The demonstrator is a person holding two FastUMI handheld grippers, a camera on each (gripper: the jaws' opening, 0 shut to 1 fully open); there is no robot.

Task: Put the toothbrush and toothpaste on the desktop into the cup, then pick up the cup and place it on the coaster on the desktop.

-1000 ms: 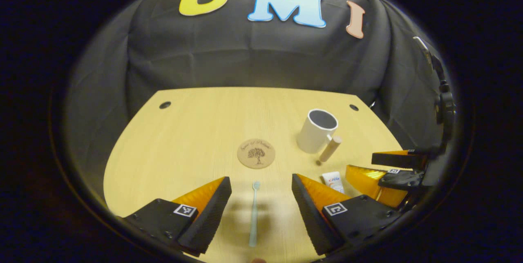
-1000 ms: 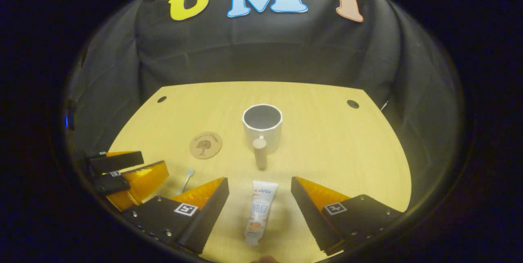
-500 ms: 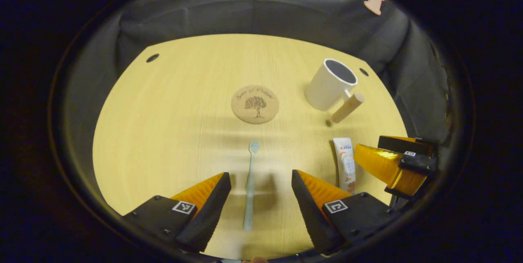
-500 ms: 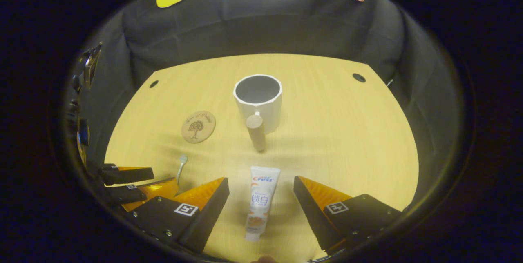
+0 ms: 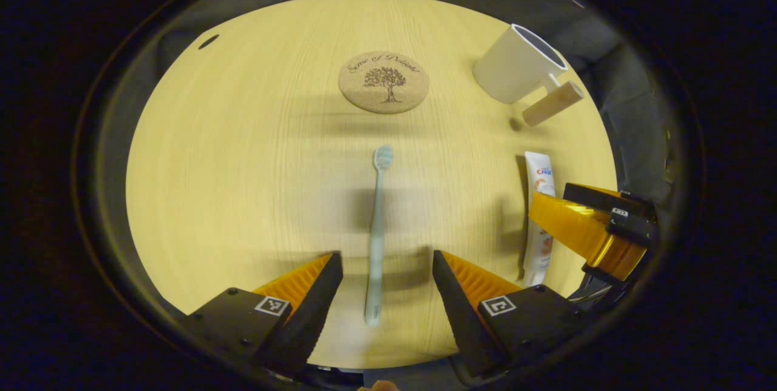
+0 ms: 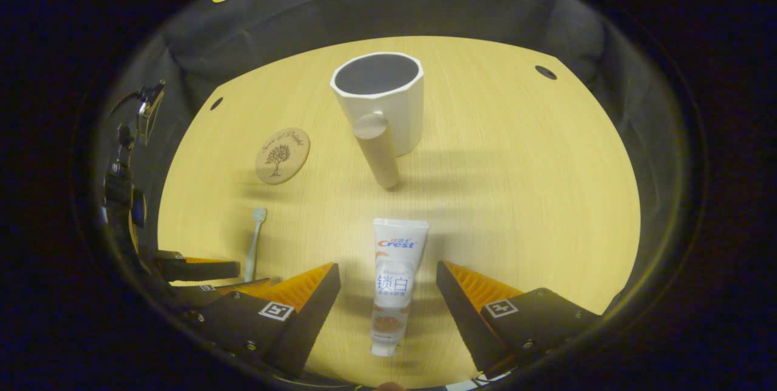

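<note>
Both grippers have dropped toward the desk (image 5: 243,154) over the last second, and each camera now looks more steeply down on its target; the brush (image 5: 376,233) lies flat between the spread fingers of the left gripper (image 5: 385,294), head pointing at the coaster (image 5: 383,82), and the tube (image 6: 394,282) lies flat between the spread fingers of the right gripper (image 6: 388,306), cap end nearest the camera. Neither gripper has hold of anything — both stand wide open, fingers clear of the items on either side. That reads as two pickups lined up at once; nothing has gone into the cup (image 6: 379,102) yet, so the task is at its first step.

The cup stands upright on the desk behind the tube, its peg handle facing the right gripper; the coaster lies well apart to its left, bare.

Writing: the tube carries a brand word in bold type with characters beneath; the coaster bears a tree drawing under a line of script — too small to read surely.
</note>
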